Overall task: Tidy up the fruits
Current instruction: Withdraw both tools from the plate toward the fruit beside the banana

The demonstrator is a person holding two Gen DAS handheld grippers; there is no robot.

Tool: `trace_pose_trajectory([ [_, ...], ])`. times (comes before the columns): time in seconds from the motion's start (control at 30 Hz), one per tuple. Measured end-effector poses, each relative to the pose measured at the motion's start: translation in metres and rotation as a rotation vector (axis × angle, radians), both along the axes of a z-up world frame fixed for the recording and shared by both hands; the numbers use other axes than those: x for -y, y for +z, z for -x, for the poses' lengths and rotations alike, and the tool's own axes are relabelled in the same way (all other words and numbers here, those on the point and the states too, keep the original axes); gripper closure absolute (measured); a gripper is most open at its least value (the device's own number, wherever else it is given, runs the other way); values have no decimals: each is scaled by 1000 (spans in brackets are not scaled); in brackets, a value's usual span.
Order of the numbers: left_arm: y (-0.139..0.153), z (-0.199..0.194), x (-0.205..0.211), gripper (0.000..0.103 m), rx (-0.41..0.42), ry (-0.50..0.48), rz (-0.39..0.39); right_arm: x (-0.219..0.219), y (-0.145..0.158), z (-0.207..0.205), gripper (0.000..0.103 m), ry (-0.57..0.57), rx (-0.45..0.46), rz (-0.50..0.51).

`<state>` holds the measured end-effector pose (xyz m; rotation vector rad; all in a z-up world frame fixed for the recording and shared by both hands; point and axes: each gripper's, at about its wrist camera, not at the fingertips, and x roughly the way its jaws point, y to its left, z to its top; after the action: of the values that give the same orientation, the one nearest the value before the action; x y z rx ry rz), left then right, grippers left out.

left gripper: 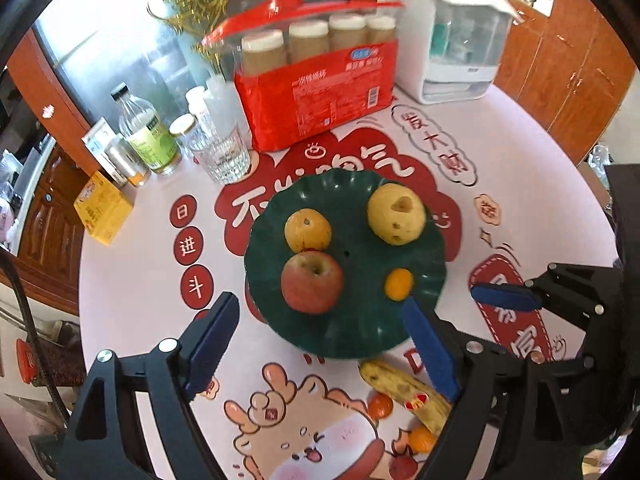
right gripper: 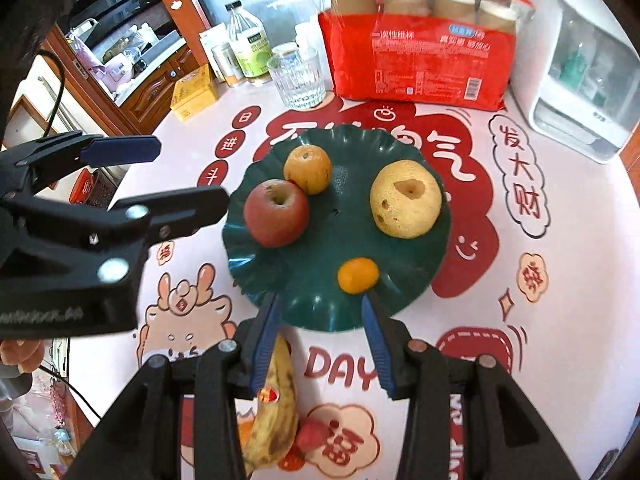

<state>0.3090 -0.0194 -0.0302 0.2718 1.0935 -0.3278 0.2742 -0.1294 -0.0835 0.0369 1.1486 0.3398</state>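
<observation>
A dark green plate (left gripper: 360,332) (right gripper: 320,312) holds a red apple (left gripper: 312,282) (right gripper: 276,213), an orange (left gripper: 308,230) (right gripper: 308,169), a yellow pear (left gripper: 396,214) (right gripper: 406,199) and a small mandarin (left gripper: 398,283) (right gripper: 357,275). A spotted banana (left gripper: 408,390) (right gripper: 276,412), small mandarins (left gripper: 380,406) and a red fruit (right gripper: 310,434) lie on the table in front of the plate. My left gripper (left gripper: 320,316) is open, above the plate's near side around the apple. My right gripper (right gripper: 320,304) is open, just short of the small mandarin.
A red pack of paper cups (left gripper: 316,92) (right gripper: 420,56), a drinking glass (left gripper: 220,154) (right gripper: 298,80), bottles (left gripper: 146,132), a yellow box (left gripper: 102,208) and a white appliance (left gripper: 452,36) (right gripper: 580,64) stand at the table's back. The table edge curves at left and right.
</observation>
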Motion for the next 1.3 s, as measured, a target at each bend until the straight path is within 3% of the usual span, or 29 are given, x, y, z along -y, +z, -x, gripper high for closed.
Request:
trace_pose_trajectory([
  [0.33,42,67,-13,15,81,-17,43,6,41,51,60,-31,62,-26],
  [0.6,43,115,-30,14,93,4,97,10,59,96,60,-42,118,-23],
  [0.93,18,168,-40,14,109,47,140,17,57,139,57,-52,170,11],
  [1.3,-61,204,-39,14,-3,91,172,20,17,148,57,-66,95,-30],
])
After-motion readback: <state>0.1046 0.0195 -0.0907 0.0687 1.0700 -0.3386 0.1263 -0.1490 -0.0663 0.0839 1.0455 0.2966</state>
